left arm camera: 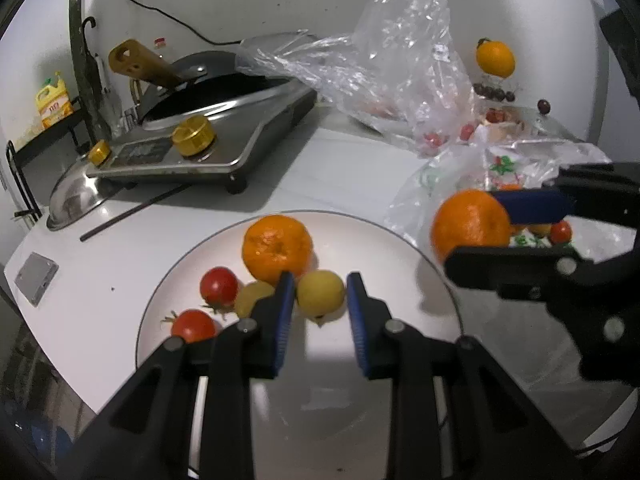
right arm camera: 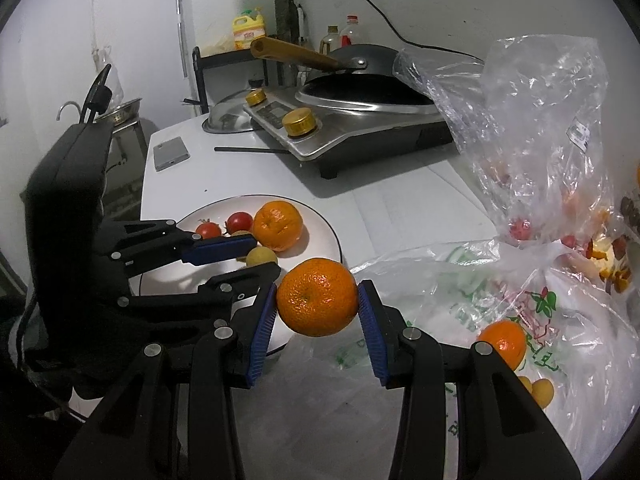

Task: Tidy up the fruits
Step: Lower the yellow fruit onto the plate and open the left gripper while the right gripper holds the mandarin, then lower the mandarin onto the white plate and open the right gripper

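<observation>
A white plate holds a mandarin, two red tomatoes and a small yellow fruit. My left gripper hangs low over the plate, shut on a second small yellow fruit at its fingertips. From the right wrist view the same left gripper reaches in over the plate. My right gripper is shut on another mandarin, held just off the plate's right rim. In the left wrist view this right gripper enters from the right.
An induction cooker with a wok stands behind the plate, with a metal lid and a black rod beside it. Plastic bags with more fruit, including a mandarin, fill the right. A phone lies at the counter's far-left corner.
</observation>
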A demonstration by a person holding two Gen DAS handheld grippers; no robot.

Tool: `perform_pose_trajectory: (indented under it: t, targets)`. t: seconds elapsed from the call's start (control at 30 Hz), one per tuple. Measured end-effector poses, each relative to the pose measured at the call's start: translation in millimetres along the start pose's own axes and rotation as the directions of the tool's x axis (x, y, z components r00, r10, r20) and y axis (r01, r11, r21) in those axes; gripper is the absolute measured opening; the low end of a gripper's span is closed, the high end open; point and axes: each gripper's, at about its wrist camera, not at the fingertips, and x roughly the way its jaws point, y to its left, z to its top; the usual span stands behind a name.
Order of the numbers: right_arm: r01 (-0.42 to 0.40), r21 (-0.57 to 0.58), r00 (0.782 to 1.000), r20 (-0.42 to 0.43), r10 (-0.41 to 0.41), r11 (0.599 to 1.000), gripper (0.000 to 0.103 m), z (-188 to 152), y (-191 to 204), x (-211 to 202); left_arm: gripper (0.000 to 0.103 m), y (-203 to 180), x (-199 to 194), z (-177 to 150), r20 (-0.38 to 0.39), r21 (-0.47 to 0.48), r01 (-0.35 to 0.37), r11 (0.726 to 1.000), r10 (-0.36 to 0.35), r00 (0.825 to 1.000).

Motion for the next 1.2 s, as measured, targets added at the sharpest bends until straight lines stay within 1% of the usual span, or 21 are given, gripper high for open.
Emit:
perform_pose_trajectory:
  t: [0.43,0.57,0.7,1.03,1.13,1.2]
  targets:
    - [0.011,-0.003,1.000,-0.005,-0.011,1.000,0.044,5,-2,8,0.029,1,6,-3,-0.009,0.009,0.000,1.000,0.000,1.000]
    - [0.018,-0.005,1.000,-0.008,-0.018,1.000,0.044,6,-1,9,0.032,2,-2,-2,0.008,0.007,0.014,1.000,-0.014,1.000]
    - [0.028,-0.011,1.000,-0.012,-0.028,1.000,0.044,9,0,11,0.032,6,-15,-2,0.027,-0.005,0.019,1.000,-0.019,0.999]
    - [0.041,-0.038,0.998,-0.035,-0.043,0.998,0.044,15,11,22,0.034,29,-33,-7,0.049,-0.061,0.009,0.998,-0.006,0.999]
    - [0.048,-0.052,0.998,-0.047,-0.050,0.998,0.044,17,15,29,0.036,35,-33,-7,0.052,-0.070,0.008,0.998,-0.004,0.999]
    - [0.048,-0.054,0.997,-0.056,-0.051,0.997,0.044,19,17,33,0.041,38,-34,-7,0.056,-0.075,0.012,0.997,-0.008,0.998]
